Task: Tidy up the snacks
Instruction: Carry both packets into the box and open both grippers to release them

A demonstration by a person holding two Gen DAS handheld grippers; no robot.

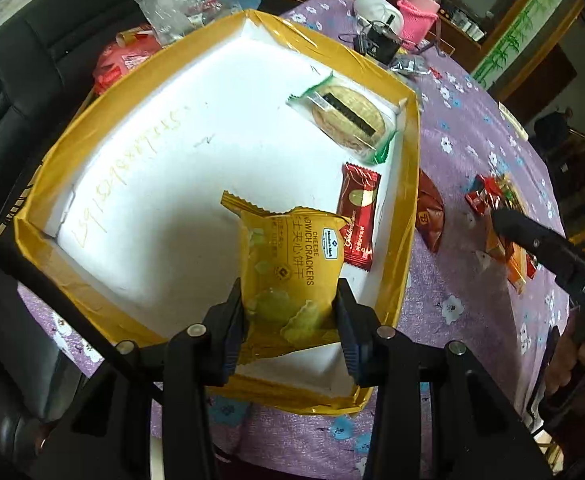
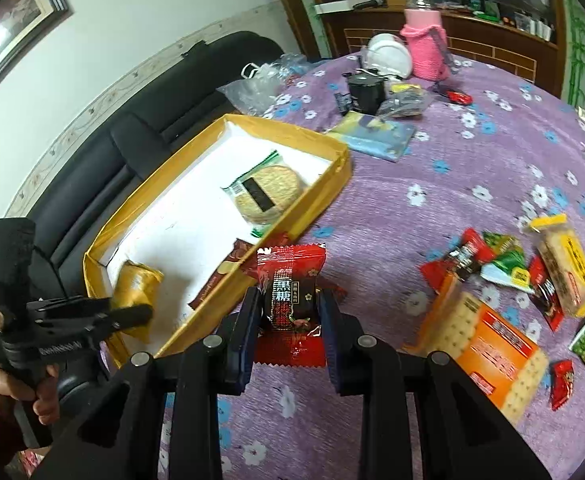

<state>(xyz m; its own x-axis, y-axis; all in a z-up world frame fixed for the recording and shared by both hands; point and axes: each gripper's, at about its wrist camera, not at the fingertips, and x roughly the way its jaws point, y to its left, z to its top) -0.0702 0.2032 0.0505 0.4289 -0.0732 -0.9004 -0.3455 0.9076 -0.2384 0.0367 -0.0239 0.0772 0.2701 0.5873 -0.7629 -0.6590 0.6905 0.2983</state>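
The left claw (image 1: 290, 312) pinches a yellow cracker packet (image 1: 288, 264) over the gold-rimmed box (image 1: 408, 200) at the desk's left edge; the right claw (image 2: 290, 320) pinches a red candy packet (image 2: 290, 280) just outside its rim; next, probably: lower, let go inside.

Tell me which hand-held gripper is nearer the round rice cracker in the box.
Left. The left hand-held gripper holds a yellow cracker pack over the box where the rice cracker lies; the right hand-held gripper, gripping a red candy, is outside the box's wall.
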